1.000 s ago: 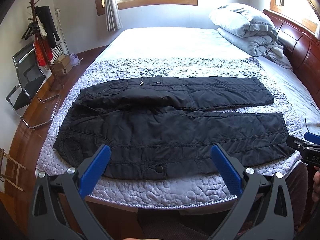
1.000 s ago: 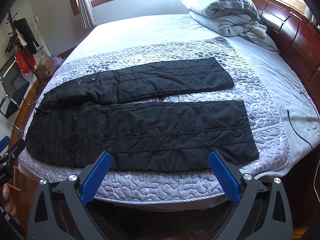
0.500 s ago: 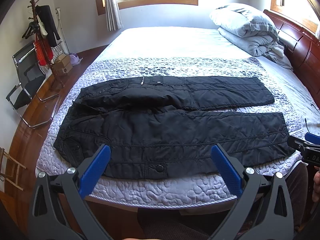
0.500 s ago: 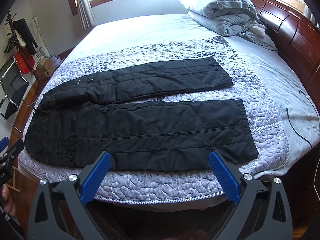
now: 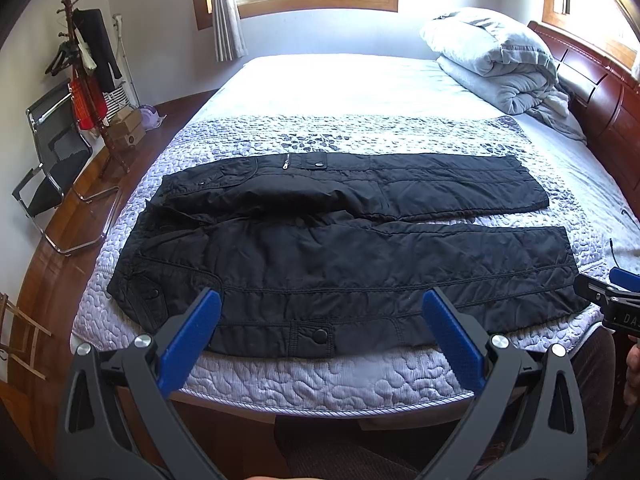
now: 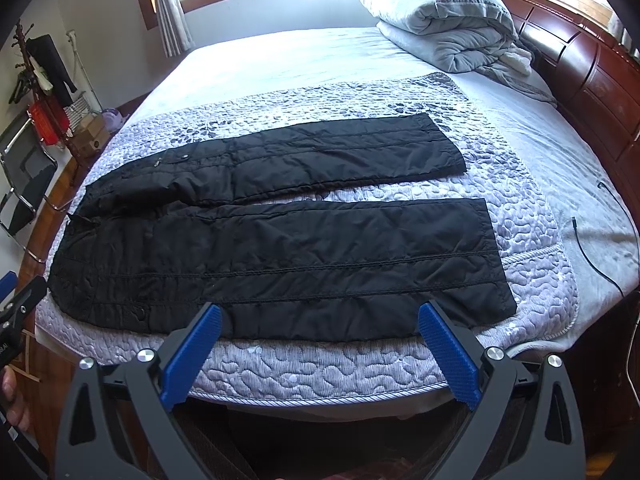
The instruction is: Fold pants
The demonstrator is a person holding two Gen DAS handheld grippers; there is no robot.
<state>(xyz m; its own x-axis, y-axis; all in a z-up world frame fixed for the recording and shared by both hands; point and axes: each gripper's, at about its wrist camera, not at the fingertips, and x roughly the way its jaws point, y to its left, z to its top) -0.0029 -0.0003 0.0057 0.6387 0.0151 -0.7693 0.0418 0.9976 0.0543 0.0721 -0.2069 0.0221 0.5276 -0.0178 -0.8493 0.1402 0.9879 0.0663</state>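
The bed (image 5: pixel 352 88) is filling most of both views, its pale sheet running back toward a dark wooden headboard (image 6: pixel 592 72) on the right. A quilted lilac coverlet (image 5: pixel 320 380) is lying across the near part of the mattress, draping over the front edge. Spread flat on that coverlet, the black pants (image 5: pixel 340 268) are stretching sideways, waistband to the left, both legs running out to the right with a strip of quilt showing between them; the far leg is sitting a little shorter than the near one. The near hem is lying close to the coverlet's front edge. Up by the headboard, a folded grey duvet (image 6: pixel 444 20) is sitting in a heap. On the left, a coat rack (image 5: pixel 84 60) and a metal-framed chair (image 5: pixel 48 168) are standing on the wooden floor. A thin black cable (image 6: pixel 592 252) is trailing across the sheet on the right.

The left gripper (image 5: pixel 320 336) is hovering at the near edge of the bed, jaws spread wide, blue pads gripping nothing, with the pants' near leg lying between the pads. The right gripper (image 6: pixel 318 340) is hanging likewise, fully apart and empty-handed, just short of the near leg's hem side.
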